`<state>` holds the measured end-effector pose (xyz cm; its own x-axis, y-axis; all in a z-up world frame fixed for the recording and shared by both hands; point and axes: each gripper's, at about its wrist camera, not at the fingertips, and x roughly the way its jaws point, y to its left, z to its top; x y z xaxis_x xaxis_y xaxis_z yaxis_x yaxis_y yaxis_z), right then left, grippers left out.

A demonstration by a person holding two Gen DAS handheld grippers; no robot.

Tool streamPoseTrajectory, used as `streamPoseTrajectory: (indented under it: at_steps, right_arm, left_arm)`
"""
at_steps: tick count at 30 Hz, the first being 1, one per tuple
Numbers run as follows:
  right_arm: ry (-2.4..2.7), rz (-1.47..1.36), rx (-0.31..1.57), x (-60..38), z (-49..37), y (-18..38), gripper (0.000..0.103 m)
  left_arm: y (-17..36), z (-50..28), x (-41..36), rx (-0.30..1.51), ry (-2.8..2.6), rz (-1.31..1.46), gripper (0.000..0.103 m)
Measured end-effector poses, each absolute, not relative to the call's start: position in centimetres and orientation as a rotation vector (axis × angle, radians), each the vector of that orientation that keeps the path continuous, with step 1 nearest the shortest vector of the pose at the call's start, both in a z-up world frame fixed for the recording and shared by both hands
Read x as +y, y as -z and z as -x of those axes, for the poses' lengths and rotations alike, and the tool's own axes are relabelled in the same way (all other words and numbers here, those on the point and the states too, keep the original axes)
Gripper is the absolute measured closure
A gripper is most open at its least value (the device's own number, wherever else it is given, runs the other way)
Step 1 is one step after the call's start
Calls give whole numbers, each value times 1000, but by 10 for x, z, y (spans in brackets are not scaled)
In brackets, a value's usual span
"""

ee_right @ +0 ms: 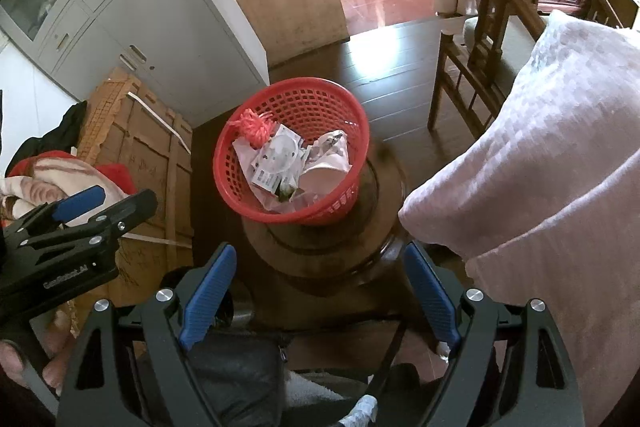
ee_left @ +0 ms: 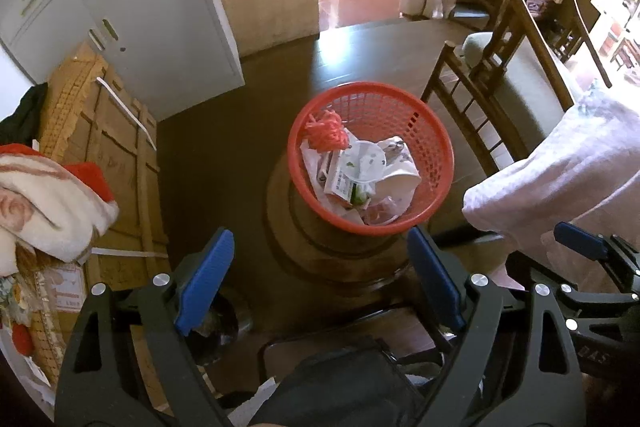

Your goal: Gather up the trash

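A red plastic basket stands on a round dark wooden stool. Inside lie crumpled paper, a clear plastic lid, a white paper cup and a tuft of orange string. My left gripper hangs above and in front of the basket, jaws open and empty. My right gripper is also open with nothing between its blue pads. In each wrist view the other gripper shows at the side.
A pale pink pillow lies on the right beside a wooden chair. Cardboard boxes with a folded blanket stand left, under a grey cabinet. Dark floor stretches behind the basket.
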<state>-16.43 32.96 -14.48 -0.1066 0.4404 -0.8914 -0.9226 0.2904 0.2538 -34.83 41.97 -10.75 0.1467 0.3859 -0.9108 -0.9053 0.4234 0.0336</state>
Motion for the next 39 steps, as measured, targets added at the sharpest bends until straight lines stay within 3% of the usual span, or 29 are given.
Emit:
streamPoseTrajectory:
  at_steps: [39]
  right_arm:
    - [-1233, 563, 1165, 328, 167, 149, 18]
  left_arm:
    - [114, 350, 421, 1049, -985, 649, 14]
